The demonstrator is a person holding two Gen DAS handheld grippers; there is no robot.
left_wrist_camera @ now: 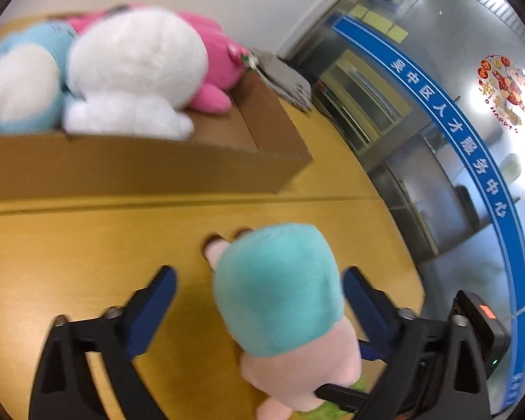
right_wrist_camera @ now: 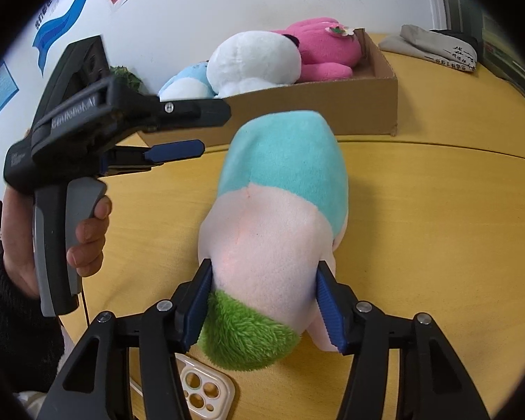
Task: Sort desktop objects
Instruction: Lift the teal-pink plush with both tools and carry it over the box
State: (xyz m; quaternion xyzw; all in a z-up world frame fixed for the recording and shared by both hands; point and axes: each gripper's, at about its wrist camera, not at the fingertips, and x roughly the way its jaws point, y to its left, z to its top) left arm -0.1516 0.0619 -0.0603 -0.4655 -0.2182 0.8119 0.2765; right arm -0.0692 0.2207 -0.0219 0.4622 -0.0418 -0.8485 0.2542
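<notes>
My right gripper [right_wrist_camera: 264,301] is closed on the plush toy [right_wrist_camera: 280,210], which lies on the yellow table [right_wrist_camera: 437,227] before the cardboard box [right_wrist_camera: 378,105]. My left gripper [left_wrist_camera: 259,280] stands wide open around it.

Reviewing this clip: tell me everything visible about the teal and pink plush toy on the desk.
The plush toy is soft fleece: teal at the far end, pale pink in the middle, with a shaggy green tuft nearest the right camera. It lies lengthwise on the yellow wooden table, pointing toward the cardboard box. The right tongs are shut on its pink part, pads pressing both sides. The left tongs are open, straddling its teal end.
</notes>
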